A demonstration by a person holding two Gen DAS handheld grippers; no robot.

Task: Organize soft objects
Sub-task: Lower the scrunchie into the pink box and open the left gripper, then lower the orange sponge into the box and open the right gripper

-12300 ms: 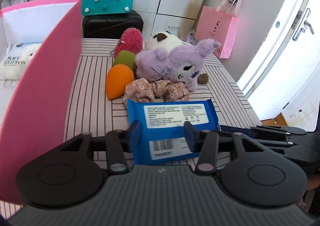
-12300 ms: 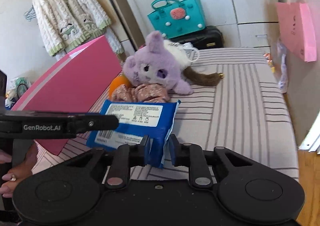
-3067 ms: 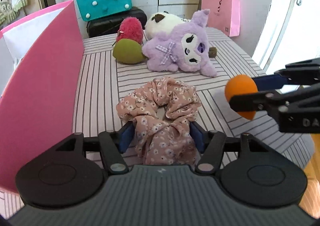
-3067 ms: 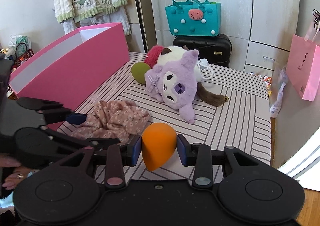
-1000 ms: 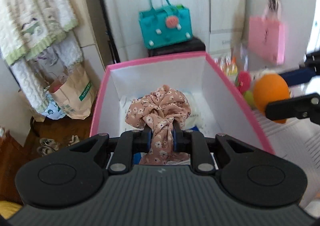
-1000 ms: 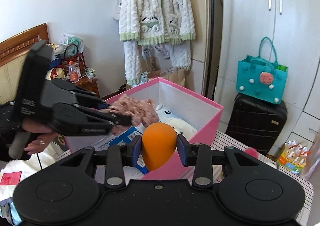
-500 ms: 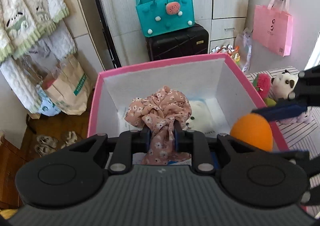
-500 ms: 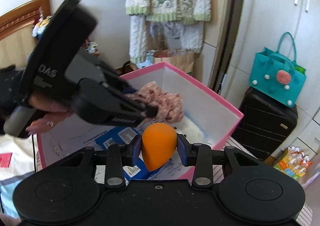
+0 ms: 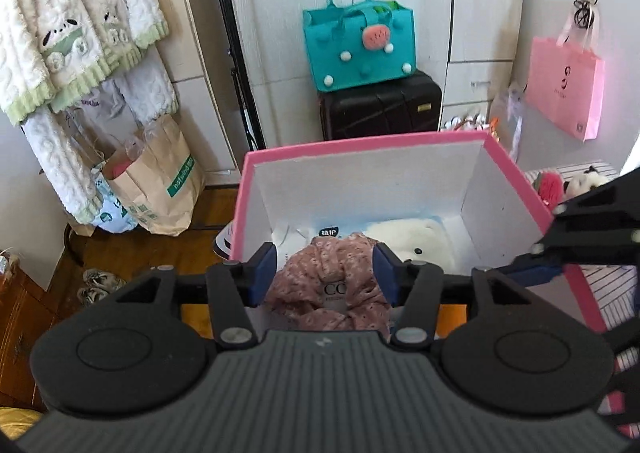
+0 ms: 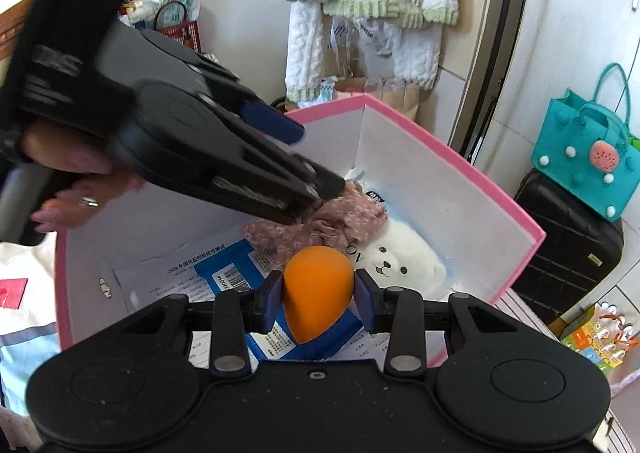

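Scrunchie (image 9: pixel 328 285) release is the change here: a second ago the left gripper (image 9: pixel 325 273) pinched the floral fabric tight, and now its fingers (image 9: pixel 262 273) are opening, the pads clear of the cloth, which sits loose between and below them inside the pink box (image 9: pixel 360 143), against the white bear plush (image 9: pixel 416 241). That item looks delivered. The right gripper (image 10: pixel 319 299) has come over the box too, its fingers half closed on the orange sponge (image 10: pixel 318 291), with the blue wipes pack (image 10: pixel 228 273) under it. Likely next is dropping the sponge in.
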